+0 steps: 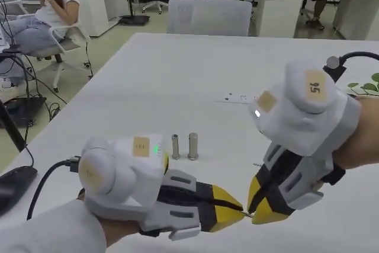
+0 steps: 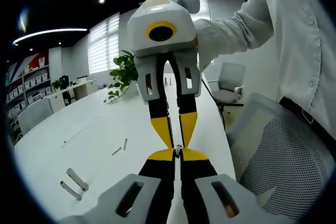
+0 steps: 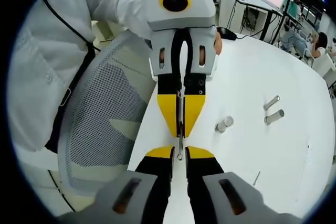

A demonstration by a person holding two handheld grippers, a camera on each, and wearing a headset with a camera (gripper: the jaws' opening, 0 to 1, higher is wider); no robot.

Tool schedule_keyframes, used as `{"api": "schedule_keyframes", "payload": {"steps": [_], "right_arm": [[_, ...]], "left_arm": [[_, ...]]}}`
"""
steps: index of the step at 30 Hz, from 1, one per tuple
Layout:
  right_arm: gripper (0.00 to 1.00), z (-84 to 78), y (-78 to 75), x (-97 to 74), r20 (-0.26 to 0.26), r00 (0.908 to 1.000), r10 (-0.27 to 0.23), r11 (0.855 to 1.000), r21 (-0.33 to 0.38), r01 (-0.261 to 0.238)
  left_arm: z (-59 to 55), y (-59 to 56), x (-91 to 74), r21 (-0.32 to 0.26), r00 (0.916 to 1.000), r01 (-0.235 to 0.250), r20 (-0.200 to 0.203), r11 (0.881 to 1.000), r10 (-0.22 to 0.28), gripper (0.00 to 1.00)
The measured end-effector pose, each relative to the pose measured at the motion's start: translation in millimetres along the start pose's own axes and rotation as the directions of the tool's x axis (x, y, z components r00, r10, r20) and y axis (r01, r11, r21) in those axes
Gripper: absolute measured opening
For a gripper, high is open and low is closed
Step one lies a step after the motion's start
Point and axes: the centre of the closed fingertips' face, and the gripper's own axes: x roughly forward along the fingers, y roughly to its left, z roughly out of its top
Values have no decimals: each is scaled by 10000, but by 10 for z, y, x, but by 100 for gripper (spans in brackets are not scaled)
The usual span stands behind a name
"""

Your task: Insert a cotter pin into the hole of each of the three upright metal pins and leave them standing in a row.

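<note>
Above white bench [image 1: 177,75] | yellow-tipped left claw [image 1: 240,210] and right claw [image 1: 253,214] both clamp thin cotter pin [image 3: 180,142] | tan sticker [image 1: 314,89] digits unclear

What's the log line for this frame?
left gripper shut on cotter pin | right gripper shut on cotter pin | two metal pins upright

Left tongs [image 1: 238,211], right tongs [image 1: 253,214] closed, tip-to-tip.

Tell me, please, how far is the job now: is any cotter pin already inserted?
Done: nothing visible; the three metal pins seem bare. In hand: the left gripper and the right gripper both pinch one cotter pin between their fingers. Left: all three insertions; two spare cotter pins lie on the table.
</note>
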Motion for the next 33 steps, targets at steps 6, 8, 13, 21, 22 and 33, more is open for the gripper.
{"api": "schedule_keyframes", "payload": {"steps": [6,8,13,21,22,33], "right_arm": [[14,-47,46,-40,403,9975,584,9978,296,-596],[14,-49,70,-50,613,9947,831,9951,482,-861],[15,-60,146,-51,798,9858,1480,9871,503,-1522],[16,-10,193,-54,1355,9648,2256,9714,441,-2334],[16,-4,206,-53,1386,9625,2333,9695,438,-2413],[8,-27,267,-63,1414,9532,2671,9590,582,-2774]], "left_arm": [[50,-23,-44,108,9998,86,163,9999,-88,0],[65,-32,-56,109,9997,114,224,9999,-116,0],[104,-68,-70,239,9993,234,295,9994,-241,0],[180,-124,-80,411,9979,470,427,9980,-488,0],[184,-127,-81,416,9977,488,442,9979,-507,0],[159,-178,-69,614,9972,672,282,9958,-691,0]]}}
